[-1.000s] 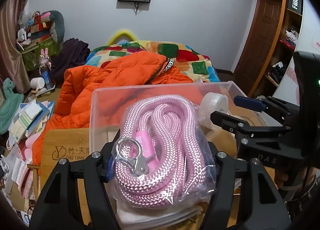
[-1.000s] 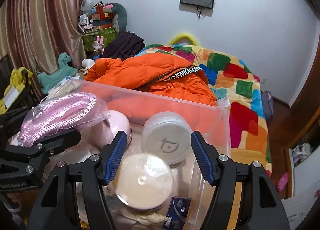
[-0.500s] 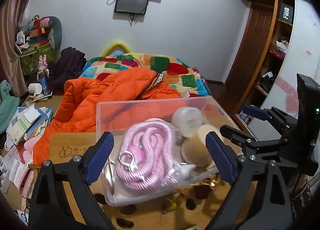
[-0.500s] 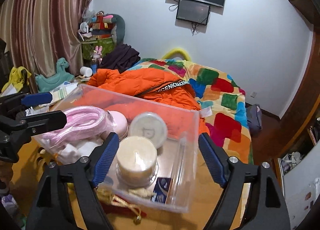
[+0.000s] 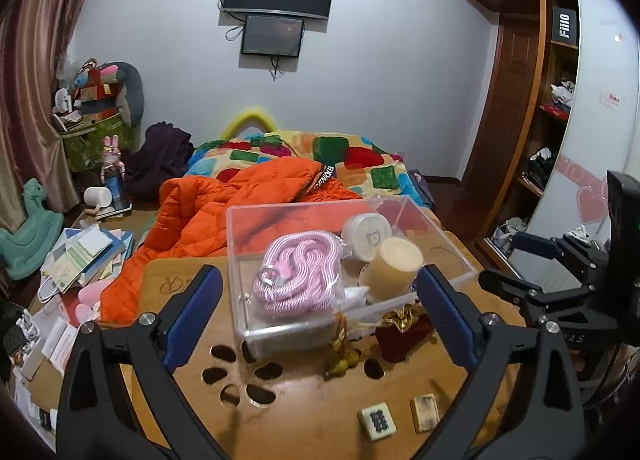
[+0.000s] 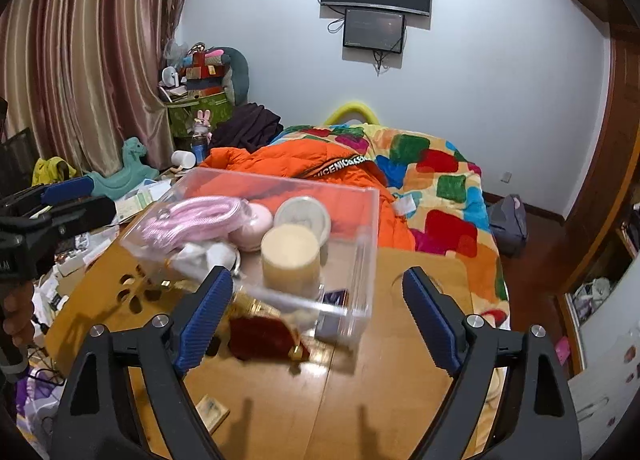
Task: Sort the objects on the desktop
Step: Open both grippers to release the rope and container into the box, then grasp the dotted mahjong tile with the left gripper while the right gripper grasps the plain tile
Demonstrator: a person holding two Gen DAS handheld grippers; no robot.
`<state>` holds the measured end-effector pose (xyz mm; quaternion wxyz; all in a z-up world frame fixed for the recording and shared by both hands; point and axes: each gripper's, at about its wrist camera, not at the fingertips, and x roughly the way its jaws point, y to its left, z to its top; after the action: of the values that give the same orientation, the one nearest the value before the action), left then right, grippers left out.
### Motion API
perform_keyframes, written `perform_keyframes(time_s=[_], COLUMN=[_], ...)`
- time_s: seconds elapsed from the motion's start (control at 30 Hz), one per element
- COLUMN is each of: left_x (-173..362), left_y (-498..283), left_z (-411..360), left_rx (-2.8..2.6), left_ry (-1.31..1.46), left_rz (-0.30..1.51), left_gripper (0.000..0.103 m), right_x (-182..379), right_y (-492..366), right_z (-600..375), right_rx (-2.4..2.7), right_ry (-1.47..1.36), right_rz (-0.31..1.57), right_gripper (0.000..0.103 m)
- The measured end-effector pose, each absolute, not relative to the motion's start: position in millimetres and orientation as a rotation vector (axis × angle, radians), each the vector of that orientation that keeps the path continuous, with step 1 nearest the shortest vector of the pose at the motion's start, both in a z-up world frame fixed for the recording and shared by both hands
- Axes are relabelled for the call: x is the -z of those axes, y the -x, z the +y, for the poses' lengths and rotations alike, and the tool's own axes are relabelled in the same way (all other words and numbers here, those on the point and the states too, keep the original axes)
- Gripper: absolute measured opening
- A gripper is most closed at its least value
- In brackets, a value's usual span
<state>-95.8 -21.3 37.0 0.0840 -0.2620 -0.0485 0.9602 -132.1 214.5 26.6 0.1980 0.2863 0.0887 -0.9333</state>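
We see both grippers empty over the table [image 5: 304, 416], jaws opening wide with nothing between the pads. The left gripper [image 5: 320, 316] and right gripper [image 6: 318, 314] both face the clear box [image 5: 460, 256], which sits at the far part of the table, ahead of both tools. Inside it: pink rope [image 5: 300, 272] on the left, cream jar [image 5: 396, 264] and white lid [image 5: 366, 236] on the right.

What is left to sort, we judge: the red pouch [image 6: 260, 338] and gold cord [image 5: 340, 356], touching the box's near wall, and two tiles [image 5: 378, 420] near us. The pouch lies just ahead of the right gripper, slightly left of its centre line, its long axis running left-right across the jaws. In the left view it lies right of centre, close to the right finger. So the right hand looks nearer to the pouch; the tiles sit nearer the left gripper, below and right of its centre.

The left view shows both tiles and the cutouts in the table; the right view shows only one tile [image 6: 212, 408], at its lower left, but shows a small blue packet [image 6: 334, 296] in the box's near corner, not visible from the left. Each view catches the other gripper at its edge.
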Motion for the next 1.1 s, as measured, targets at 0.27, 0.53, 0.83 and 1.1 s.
perform_keyframes(time_s=[0.27,0.53,0.83,1.1], left_x=[-16.0,21.5,45.2,53.1], left_y=[66.4,51.5,33.6,31.7], left_z=[-23.0,-22.2,-19.0,-6.3], left_rx=[-2.894,-2.872,-2.891,-2.871], left_ry=[0.814,0.941,0.933,0.918], left_rz=[-0.155,-0.19,-0.175,-0.157], left_gripper=[0.099,0.099,0.099,0.097], right_x=[0.9,45.7,82.3,96.2], right_y=[95.7,76.5,57.3,55.1], right_z=[219.6,211.2,183.1,168.9], right_rx=[2.591,2.53,2.458,2.455], right_ry=[-0.818,-0.905,-0.932,-0.936], right_rz=[0.22,0.205,0.269,0.31], right_gripper=[0.085,0.085,0.072,0.05])
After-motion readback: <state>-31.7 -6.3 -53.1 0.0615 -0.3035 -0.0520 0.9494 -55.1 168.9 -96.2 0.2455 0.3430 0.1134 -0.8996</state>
